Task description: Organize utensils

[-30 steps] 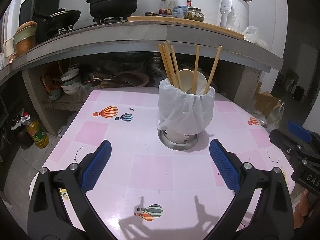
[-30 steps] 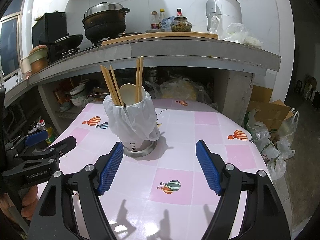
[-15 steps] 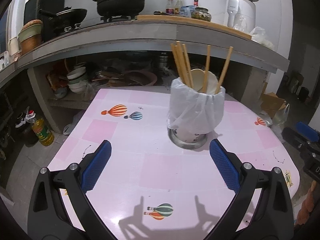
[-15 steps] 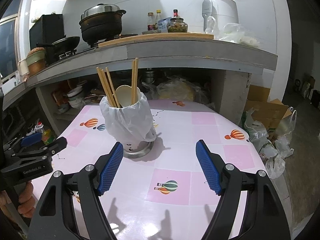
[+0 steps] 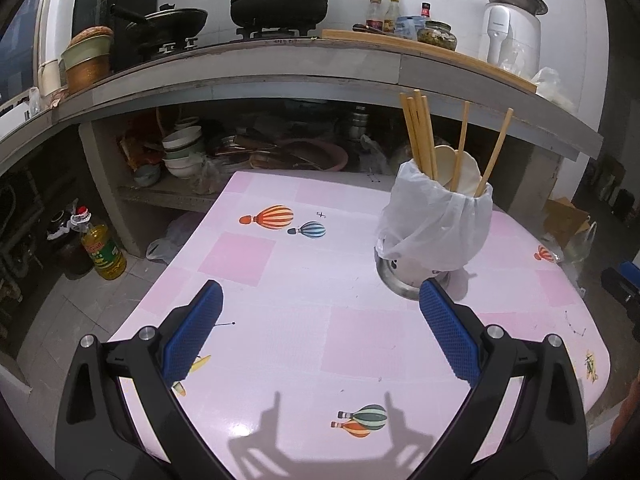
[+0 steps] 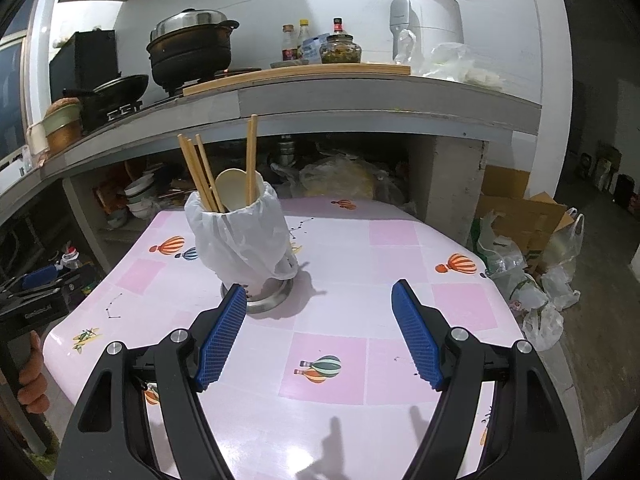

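Nearest the cameras, the left gripper (image 5: 320,320) and the right gripper (image 6: 318,330) both hang over the pink table (image 6: 400,320) with their blue pads spread wide and nothing between them; each points forward and somewhat down at the tabletop, casting a forked shadow on the near edge. In the right wrist view a hand (image 6: 30,390) shows at the left edge, below the black body of the other gripper. A little farther on, near the middle of the table, stands the utensil holder (image 6: 244,248), a round container on a metal base, wrapped in a loose white plastic bag (image 5: 436,228). The wooden chopsticks (image 5: 418,136) and a pale spoon (image 6: 234,188) already stand upright in it, and no loose utensil shows on the table, so the sorting looks close to finished, though the fisheye edges may hide something. If any tidying remains, it is best done by approaching a chopstick from above, pinching near its top, and keeping the pads clear of the bag, which could snag and tip the holder. Beyond the table runs a concrete counter (image 6: 360,100) bearing a large black pot (image 6: 190,52), bottles and a white appliance (image 6: 426,16).
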`<state>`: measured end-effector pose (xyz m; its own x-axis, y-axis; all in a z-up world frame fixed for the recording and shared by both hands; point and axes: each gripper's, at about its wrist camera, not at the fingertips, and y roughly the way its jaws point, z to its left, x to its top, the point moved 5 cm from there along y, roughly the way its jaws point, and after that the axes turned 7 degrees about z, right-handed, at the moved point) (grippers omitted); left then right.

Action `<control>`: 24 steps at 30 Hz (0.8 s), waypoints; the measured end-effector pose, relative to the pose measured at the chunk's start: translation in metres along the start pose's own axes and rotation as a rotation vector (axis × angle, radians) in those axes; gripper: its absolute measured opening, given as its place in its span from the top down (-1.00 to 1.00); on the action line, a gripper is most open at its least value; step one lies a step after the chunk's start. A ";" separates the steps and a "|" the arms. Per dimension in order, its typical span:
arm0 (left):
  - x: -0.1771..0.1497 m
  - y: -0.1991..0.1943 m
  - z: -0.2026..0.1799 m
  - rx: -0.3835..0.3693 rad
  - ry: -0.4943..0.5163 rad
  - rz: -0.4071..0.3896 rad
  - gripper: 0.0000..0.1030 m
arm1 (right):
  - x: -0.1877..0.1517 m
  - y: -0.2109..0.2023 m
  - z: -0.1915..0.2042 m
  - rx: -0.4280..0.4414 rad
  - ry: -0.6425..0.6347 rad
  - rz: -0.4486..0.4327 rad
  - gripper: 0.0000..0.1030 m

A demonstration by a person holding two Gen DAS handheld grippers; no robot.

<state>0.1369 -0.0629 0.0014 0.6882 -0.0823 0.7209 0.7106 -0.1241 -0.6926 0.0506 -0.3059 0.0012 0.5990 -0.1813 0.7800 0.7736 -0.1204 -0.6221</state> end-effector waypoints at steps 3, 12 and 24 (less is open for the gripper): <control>-0.005 -0.001 0.001 0.013 0.018 0.003 -0.84 | -0.003 -0.002 -0.004 -0.014 0.002 0.005 -0.42; -0.022 -0.006 0.018 0.011 -0.011 0.043 -0.84 | -0.018 -0.016 -0.008 -0.036 0.026 0.024 -0.42; -0.033 -0.029 0.018 -0.015 -0.003 0.017 -0.84 | -0.029 -0.041 0.003 -0.043 0.013 -0.004 -0.43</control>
<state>0.0963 -0.0385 -0.0033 0.7009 -0.0816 0.7086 0.6963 -0.1375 -0.7045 0.0018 -0.2931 0.0043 0.5927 -0.1934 0.7819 0.7664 -0.1630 -0.6213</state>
